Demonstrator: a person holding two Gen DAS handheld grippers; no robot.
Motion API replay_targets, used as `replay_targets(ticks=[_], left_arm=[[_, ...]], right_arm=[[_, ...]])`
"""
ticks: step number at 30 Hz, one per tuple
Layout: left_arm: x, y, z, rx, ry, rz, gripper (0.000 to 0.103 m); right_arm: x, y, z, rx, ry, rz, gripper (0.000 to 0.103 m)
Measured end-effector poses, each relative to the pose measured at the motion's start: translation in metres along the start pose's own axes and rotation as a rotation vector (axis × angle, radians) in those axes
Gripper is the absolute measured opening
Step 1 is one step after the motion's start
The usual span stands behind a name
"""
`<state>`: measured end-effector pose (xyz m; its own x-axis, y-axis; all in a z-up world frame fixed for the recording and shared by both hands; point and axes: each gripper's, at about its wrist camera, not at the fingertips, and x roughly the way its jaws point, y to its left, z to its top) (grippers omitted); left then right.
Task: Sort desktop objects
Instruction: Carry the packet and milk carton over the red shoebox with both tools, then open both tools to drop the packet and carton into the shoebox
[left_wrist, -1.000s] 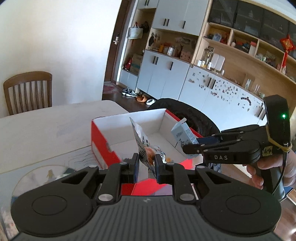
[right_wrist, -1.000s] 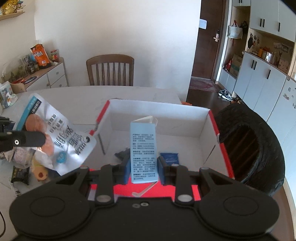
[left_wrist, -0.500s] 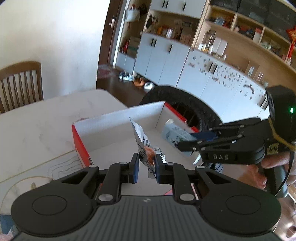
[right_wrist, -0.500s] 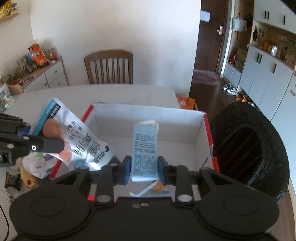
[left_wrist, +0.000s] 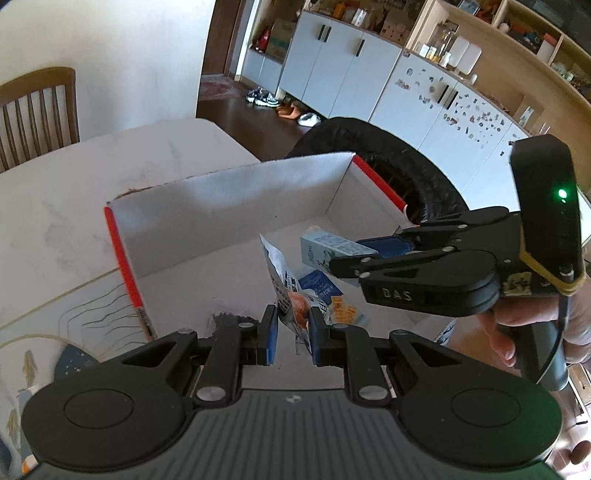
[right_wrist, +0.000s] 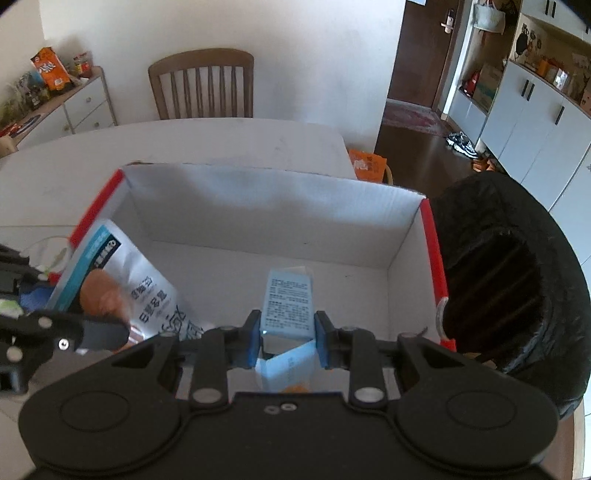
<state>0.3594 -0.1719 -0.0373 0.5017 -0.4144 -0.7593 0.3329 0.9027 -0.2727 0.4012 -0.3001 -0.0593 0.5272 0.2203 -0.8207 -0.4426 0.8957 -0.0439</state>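
Hanging above the open red-edged cardboard box (right_wrist: 273, 206) at frame centre, the left tongs (left_wrist: 291, 334) pinch a foil snack pouch (left_wrist: 286, 291) and the right tongs (right_wrist: 286, 338) clamp a pale-blue carton (right_wrist: 288, 306), its long axis pointing down into the box.

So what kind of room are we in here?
Most likely a home dining and living room: a wooden dining chair at a pale table, white cabinets under cluttered shelves, and shoes by the doorway.
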Motion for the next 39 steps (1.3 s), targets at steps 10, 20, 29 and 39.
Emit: replay_targets(ticks=[10,20,29,39], left_arm=[[0.024,-0.005,-0.010,0.041,0.090,0.042,0.016],[0.043,-0.011,-0.008,0.072,0.161,0.036,0.016],[0.046,-0.016,-0.004,0.109,0.177,0.057,0.017],[0.034,-0.019,-0.007,0.111,0.142,0.065,0.021]], right_arm=[[0.030,0.002,-0.002,-0.042,0.039,-0.008,0.028],[0.046,0.010,-0.005,-0.090,0.095,-0.004,0.029],[0.044,0.013,-0.009,-0.116,0.090,-0.005,0.034],[0.027,0.009,-0.003,-0.118,0.055,0.005,0.051]])
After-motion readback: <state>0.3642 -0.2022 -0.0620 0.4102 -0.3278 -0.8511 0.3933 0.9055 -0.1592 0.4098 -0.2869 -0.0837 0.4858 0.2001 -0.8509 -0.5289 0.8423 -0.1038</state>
